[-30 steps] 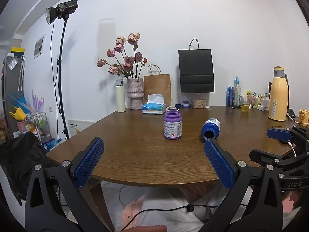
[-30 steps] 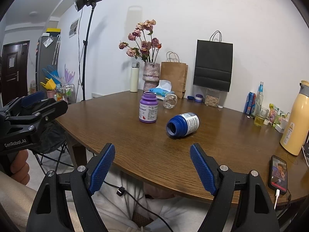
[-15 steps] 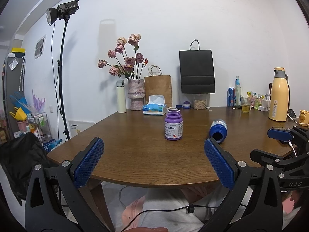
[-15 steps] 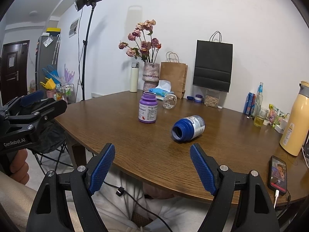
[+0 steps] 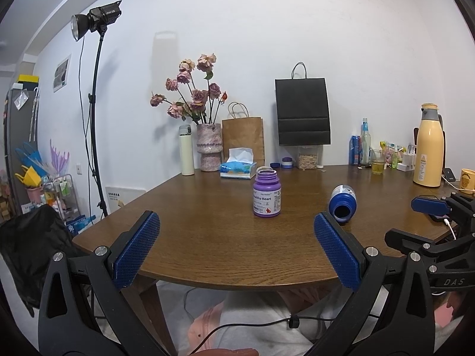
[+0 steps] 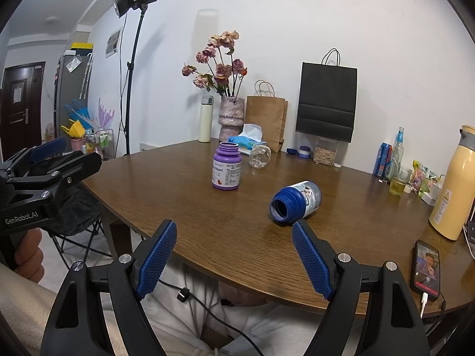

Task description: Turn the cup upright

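1. Left tool (image 5: 236, 249) is spread wide with nothing between its blue pads (image 5: 137, 249), hanging off the near edge of the wooden tabletop (image 5: 207, 237).
2. Purple supplement bottle (image 5: 266, 193) stands upright, lid off, mid-tabletop, with a tissue box (image 5: 238, 166) and a vase of dried roses (image 5: 209, 146) behind it.
3. Blue cup (image 6: 295, 201), really more of a bottle shape, lies on its side to the right of the purple one, mouth facing the cameras.
4. Right tool (image 6: 234, 259) is also wide open and holding nothing; its right pad tip sits just in front of the cup in its own view, not touching.
5. Far right: phone (image 6: 425, 270) near the edge, yellow thermos (image 6: 454, 182) behind.
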A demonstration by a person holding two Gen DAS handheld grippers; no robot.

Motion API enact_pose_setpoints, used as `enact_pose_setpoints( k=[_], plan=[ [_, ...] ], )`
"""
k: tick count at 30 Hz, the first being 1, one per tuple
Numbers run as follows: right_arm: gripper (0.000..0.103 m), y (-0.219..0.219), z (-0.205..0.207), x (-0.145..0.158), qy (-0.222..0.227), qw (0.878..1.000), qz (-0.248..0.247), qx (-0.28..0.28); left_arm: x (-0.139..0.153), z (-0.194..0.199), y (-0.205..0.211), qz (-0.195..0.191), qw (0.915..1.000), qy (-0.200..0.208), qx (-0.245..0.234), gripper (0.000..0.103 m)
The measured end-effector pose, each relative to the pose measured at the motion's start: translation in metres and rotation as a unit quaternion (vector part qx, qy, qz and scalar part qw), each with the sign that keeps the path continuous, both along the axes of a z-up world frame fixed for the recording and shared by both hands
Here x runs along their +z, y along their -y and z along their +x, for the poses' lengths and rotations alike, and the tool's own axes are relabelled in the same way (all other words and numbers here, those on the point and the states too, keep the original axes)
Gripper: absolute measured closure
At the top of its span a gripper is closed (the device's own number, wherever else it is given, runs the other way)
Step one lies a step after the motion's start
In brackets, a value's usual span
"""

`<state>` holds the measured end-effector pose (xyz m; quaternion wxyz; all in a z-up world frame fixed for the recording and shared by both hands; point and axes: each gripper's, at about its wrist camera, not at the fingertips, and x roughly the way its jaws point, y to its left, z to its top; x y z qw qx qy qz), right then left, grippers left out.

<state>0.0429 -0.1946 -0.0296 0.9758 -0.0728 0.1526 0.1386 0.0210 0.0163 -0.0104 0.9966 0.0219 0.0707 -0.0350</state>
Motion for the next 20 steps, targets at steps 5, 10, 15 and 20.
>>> enact_pose_setpoints(
  k=[5, 10, 15, 20],
  plan=[
    [0.019, 0.0001, -0.0002, -0.0002, 0.0, 1.0, 0.0, 0.0, 0.0001, 0.0, 0.0004, 0.0, 1.0, 0.0, 0.0, 0.0],
    [0.019, 0.0002, -0.0001, -0.0003, -0.001, 1.0, 0.0, 0.0, 0.0, 0.0, 0.0001, 0.0, 1.0, 0.0, -0.001, 0.0],
    [0.019, 0.0001, -0.0002, 0.0002, -0.001, 1.0, 0.0, 0.0, -0.0003, 0.0007, -0.0006, 0.0, 1.0, -0.002, -0.002, 0.0],
    [0.019, 0.0007, 0.0001, 0.0007, -0.002, 1.0, -0.001, 0.001, -0.0015, 0.001, -0.0002, 0.0, 1.0, -0.002, -0.001, 0.0]
  ],
)
